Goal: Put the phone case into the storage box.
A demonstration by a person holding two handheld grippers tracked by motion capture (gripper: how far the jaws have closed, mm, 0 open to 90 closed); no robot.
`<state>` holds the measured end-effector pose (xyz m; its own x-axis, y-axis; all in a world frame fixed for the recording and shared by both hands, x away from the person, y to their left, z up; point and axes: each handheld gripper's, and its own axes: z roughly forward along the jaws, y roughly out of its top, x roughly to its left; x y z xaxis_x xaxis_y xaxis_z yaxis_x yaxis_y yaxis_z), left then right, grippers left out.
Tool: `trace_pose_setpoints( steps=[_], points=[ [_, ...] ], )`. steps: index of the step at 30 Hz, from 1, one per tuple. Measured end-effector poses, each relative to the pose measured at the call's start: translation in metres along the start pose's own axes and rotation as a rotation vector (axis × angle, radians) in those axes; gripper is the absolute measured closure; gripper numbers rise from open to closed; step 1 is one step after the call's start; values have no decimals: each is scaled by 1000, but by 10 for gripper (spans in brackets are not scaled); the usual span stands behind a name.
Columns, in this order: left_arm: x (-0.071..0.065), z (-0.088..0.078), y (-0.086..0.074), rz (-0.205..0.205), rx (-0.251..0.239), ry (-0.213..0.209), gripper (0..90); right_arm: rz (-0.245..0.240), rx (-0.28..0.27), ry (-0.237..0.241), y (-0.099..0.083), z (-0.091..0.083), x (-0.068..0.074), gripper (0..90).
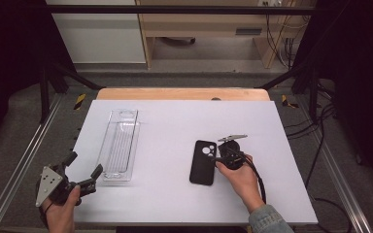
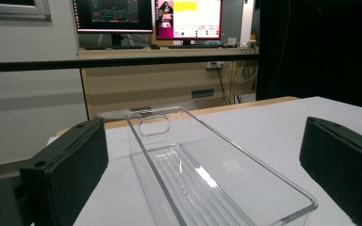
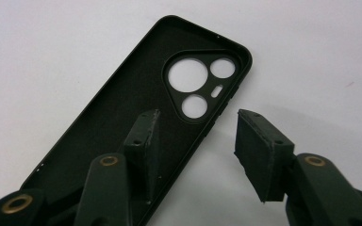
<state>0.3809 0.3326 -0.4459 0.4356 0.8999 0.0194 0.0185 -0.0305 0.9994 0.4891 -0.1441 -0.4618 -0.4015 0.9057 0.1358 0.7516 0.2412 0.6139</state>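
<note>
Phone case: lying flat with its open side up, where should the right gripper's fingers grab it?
Grip the phone case by its long side wall nearest the right gripper, coming from above: one finger inside the shell, one outside. It lies flat, so only that raised rim offers a pinchable edge.

High view above the table (image 1: 175, 194); gripper views close, low along it

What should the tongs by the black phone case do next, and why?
Probably squeeze shut on the black soft phone case's long edge. The right tongs straddle that edge near the camera holes, one pad inside the case, one outside on the white table, not yet pressing. The clear plastic tray sits waiting by the left tongs.
</note>
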Motion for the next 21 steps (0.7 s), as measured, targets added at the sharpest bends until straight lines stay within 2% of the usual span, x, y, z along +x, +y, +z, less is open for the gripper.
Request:
trace_pose_setpoints(
  steps=[21],
  points=[
    [2, -1, 0, -1, 0, 2, 13, 110, 33, 34, -1, 10, -1, 611]
  ],
)
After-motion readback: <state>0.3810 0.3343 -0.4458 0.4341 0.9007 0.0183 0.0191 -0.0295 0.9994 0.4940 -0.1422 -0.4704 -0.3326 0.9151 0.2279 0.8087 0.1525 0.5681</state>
